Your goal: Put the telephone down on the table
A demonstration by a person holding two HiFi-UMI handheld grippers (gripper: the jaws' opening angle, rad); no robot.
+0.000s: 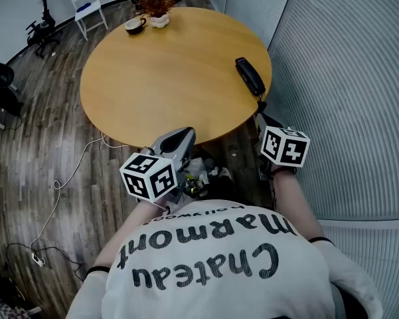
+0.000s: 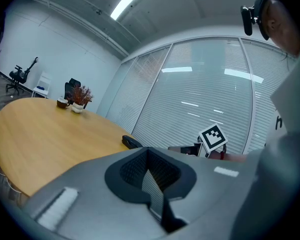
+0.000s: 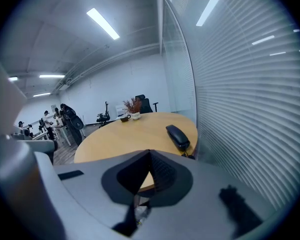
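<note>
Hovering the left gripper (image 1: pixel 184 134) just off the 6 o'clock rim of a round, smooth, honey-toned wood surface (image 1: pixel 172 78), matte grey jaws pressed together on nothing. Holding the right gripper (image 1: pixel 261 119) near 4 o'clock beside the rim, jaws likewise closed and empty. Looking past both at the telephone (image 1: pixel 250 76): black, glossy, oblong, lying flat on the surface by its 3 o'clock edge, apart from both grippers. Noting at 12 o'clock a dark cup (image 1: pixel 135 24) just beside a white pot (image 1: pixel 159 20) of reddish, twiggy stems. Standing over a grey wood-plank floor (image 1: pixel 46 125), with a finely ribbed, curving wall (image 1: pixel 345 78) past 3 o'clock.
</note>
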